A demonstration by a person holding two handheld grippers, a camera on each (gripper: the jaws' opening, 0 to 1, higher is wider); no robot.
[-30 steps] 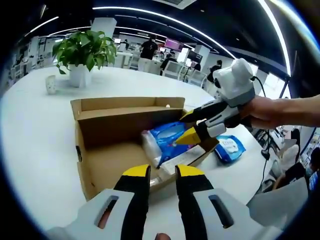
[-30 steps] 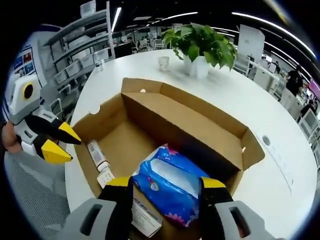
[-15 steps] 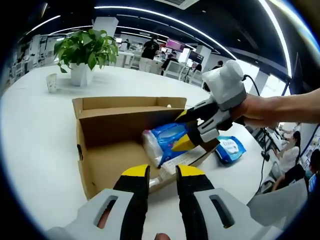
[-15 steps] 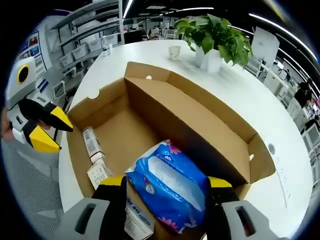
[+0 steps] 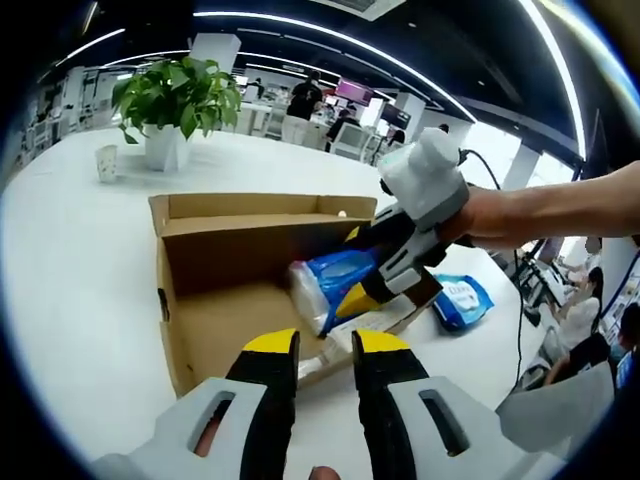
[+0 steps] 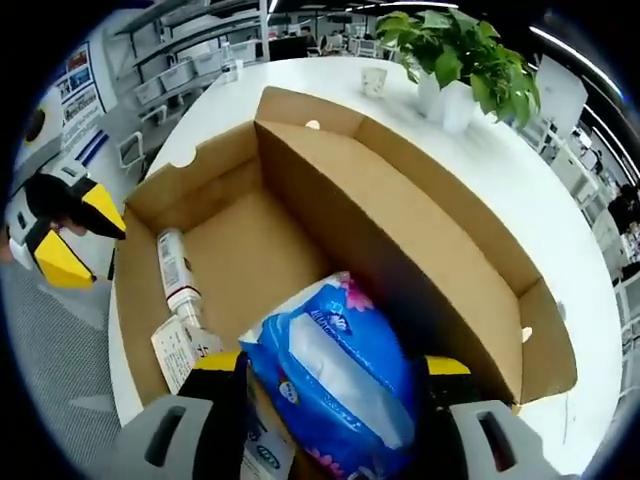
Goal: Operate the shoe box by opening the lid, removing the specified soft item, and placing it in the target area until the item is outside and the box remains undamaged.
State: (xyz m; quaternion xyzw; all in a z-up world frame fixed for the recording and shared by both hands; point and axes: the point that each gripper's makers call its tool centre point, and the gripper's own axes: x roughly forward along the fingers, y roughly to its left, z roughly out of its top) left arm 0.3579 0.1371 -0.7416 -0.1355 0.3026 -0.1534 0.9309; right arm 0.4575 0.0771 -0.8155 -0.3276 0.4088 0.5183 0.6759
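Right gripper [image 6: 330, 375] has dipped lower, jaws spread around the blue pack [image 6: 335, 385].

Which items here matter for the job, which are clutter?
Job: shoe box, lid open; blue soft pack between the right gripper jaws.
Clutter: tube in box, potted plant, cup, blue pack on table.

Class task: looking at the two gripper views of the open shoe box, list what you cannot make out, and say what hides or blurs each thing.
- Blue soft pack: right gripper view, lower end cut off by the picture edge between the right tongs; whether they grip it is unclear.
- Print on the small bottle: too small to read.
- Box floor under the pack: hidden by it.
- Second blue pack on the table: left gripper view, partly behind the right tongs.
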